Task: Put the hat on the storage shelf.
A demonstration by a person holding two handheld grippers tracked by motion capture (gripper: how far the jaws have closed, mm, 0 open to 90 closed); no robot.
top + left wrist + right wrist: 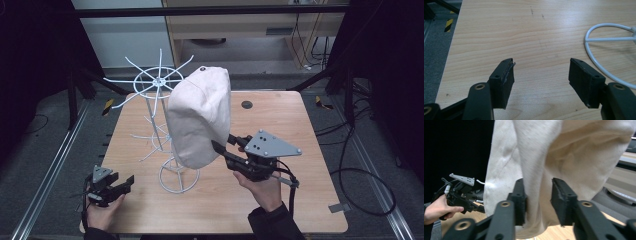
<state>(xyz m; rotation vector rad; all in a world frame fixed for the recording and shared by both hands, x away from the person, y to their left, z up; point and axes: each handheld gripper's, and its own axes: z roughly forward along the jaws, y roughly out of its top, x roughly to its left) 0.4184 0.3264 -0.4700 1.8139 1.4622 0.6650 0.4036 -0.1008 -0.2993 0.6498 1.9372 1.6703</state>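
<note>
- Left gripper [117, 186] idles low at the table's near-left corner, jaws spread wide over bare wood and holding nothing; in its own view the rack's ring base [610, 50] curves in at the right edge.
- Table [280, 215], a light wood square, offers open room along the near side and across the right half; dark floor, rails and cables lie past every edge.
- Rack [159, 82] — a thin white wire stand with spokes fanned out at the top — rises left of centre on its ring base; it looks light enough to tip if the cloth tugs it.
- Cap [199, 117], cream cloth, hangs in the air beside the rack's top, just right of the spokes; it looks soft, light and floppy, best taken by a folded edge or seam.
- Right gripper [224, 145] reaches in from the right at the cap's lower edge; in its own view the jaws stand a little apart with cloth [574, 157] draped behind the gap — whether they pinch it cannot be told.
</note>
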